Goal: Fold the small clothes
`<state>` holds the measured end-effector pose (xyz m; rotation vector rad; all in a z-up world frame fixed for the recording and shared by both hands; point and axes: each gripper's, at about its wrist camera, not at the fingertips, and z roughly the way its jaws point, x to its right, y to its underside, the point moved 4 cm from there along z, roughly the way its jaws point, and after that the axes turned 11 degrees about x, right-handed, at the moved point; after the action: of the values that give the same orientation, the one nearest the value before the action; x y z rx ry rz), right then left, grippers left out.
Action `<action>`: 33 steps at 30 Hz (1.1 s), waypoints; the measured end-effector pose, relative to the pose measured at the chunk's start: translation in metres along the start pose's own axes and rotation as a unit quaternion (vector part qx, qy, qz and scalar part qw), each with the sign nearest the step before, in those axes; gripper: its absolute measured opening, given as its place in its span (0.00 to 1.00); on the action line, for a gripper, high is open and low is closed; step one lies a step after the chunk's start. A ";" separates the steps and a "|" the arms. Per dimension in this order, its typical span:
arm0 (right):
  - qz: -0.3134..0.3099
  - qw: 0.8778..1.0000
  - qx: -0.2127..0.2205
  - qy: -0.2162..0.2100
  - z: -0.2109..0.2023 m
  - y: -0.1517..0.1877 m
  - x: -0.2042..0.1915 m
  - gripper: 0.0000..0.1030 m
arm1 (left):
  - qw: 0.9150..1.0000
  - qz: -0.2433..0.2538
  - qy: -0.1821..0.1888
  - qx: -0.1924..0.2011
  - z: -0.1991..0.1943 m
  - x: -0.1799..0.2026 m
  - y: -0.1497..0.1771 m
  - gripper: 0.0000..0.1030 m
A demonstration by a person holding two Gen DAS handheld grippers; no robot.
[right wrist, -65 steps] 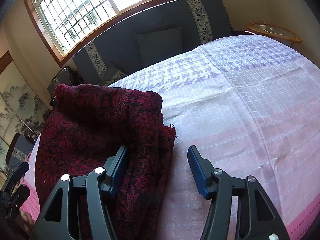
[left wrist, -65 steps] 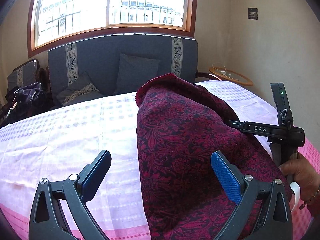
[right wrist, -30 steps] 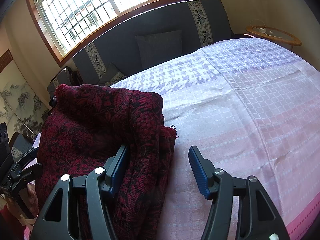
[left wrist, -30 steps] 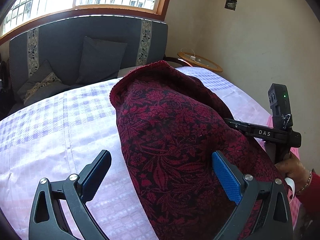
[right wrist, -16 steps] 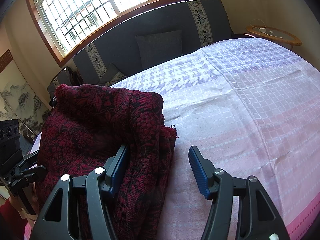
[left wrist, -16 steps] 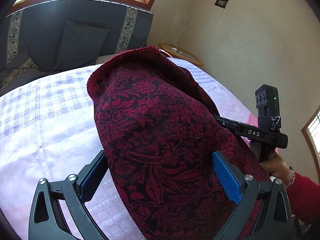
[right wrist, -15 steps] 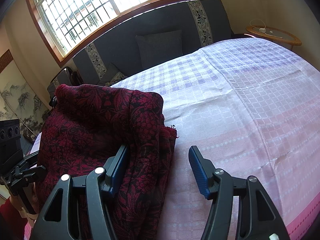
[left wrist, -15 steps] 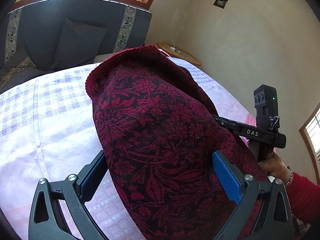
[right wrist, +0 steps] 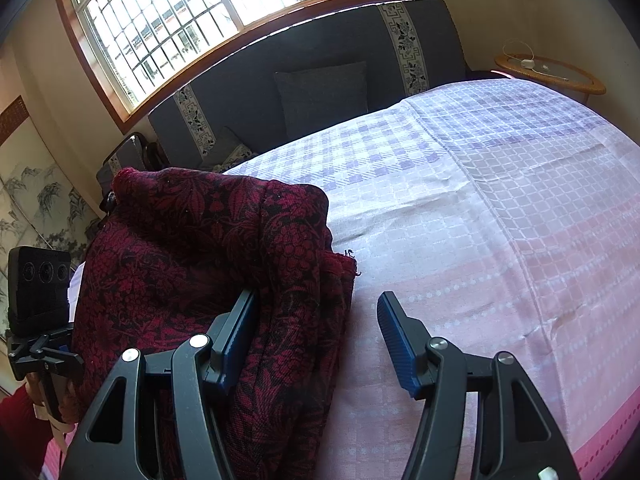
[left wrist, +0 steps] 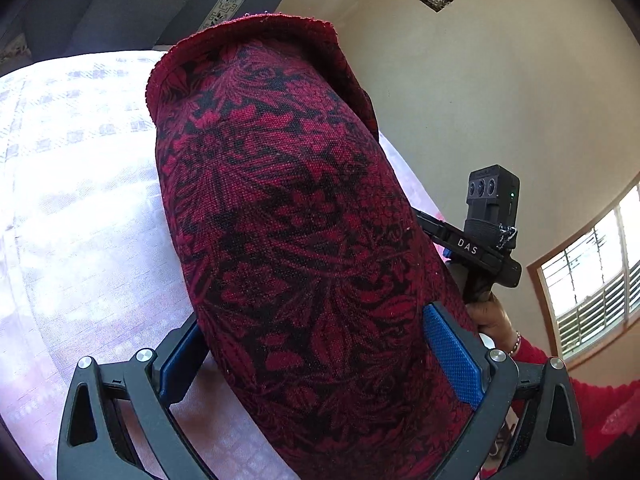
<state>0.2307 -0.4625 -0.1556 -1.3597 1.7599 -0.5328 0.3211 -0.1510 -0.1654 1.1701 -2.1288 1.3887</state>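
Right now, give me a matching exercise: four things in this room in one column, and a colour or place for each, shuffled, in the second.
Things:
1. folded cloth
2. bed cover
3. sofa cushion
4. round side table

Descriptions:
A. pale pink and lilac checks
B. far right corner, by the wall
C. dark red floral pattern
D. plain dark grey, below the window

Pairs: 1-C, 2-A, 3-D, 4-B

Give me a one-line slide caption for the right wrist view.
Open right claw straddling the edge of a folded dark-red floral cloth on a pink-and-lilac checked tablecloth.
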 end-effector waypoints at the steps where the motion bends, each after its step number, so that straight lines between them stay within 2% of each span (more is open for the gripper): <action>1: 0.001 1.000 0.000 0.000 0.000 0.000 0.000 0.55 | 1.000 -0.002 -0.002 0.004 0.005 0.002 -0.003 0.97; 3: 0.004 1.000 -0.002 -0.002 0.001 0.000 0.000 0.55 | 1.000 0.001 -0.019 0.016 0.013 0.004 -0.005 0.97; 6: 0.033 0.999 -0.017 -0.020 0.004 0.001 0.009 0.57 | 0.998 0.027 -0.054 0.023 0.018 0.013 -0.001 0.90; 8: 0.074 0.996 -0.028 -0.041 0.007 -0.001 0.020 0.66 | 0.998 0.017 -0.057 0.027 0.014 0.011 0.000 0.86; 10: 0.098 0.992 -0.036 -0.069 0.009 -0.003 0.026 0.69 | 0.997 0.021 -0.062 0.032 0.013 0.012 0.002 0.85; 15: 0.144 0.982 -0.061 -0.107 0.000 -0.001 0.038 0.75 | 0.997 0.019 -0.069 0.036 0.013 0.017 0.008 0.85; 18: 0.148 0.978 -0.080 -0.127 -0.012 0.007 0.042 0.77 | 0.997 0.018 -0.071 0.040 0.009 0.013 0.016 0.85; 20: 0.147 0.971 -0.101 -0.161 -0.017 0.016 0.036 0.77 | 0.996 0.018 -0.070 0.043 0.003 0.012 0.021 0.85; 22: 0.116 0.970 -0.119 -0.175 -0.018 0.021 0.023 0.77 | 0.996 0.018 -0.068 0.046 0.004 0.011 0.022 0.85; 24: 0.087 0.972 -0.126 -0.176 -0.012 0.019 0.014 0.77 | 0.997 0.017 -0.063 0.052 0.002 0.010 0.024 0.85; 30: 0.101 0.954 -0.148 -0.241 0.018 0.009 0.003 0.78 | 0.997 0.014 -0.050 0.058 -0.006 0.003 0.033 0.85; 33: 0.091 0.950 -0.150 -0.258 0.021 0.010 -0.004 0.79 | 0.997 0.014 -0.047 0.059 -0.011 0.001 0.035 0.85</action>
<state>0.2425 -0.4519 -0.1737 -1.3638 1.5375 0.1949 0.2913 -0.1349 -0.1808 1.2780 -2.1602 1.5171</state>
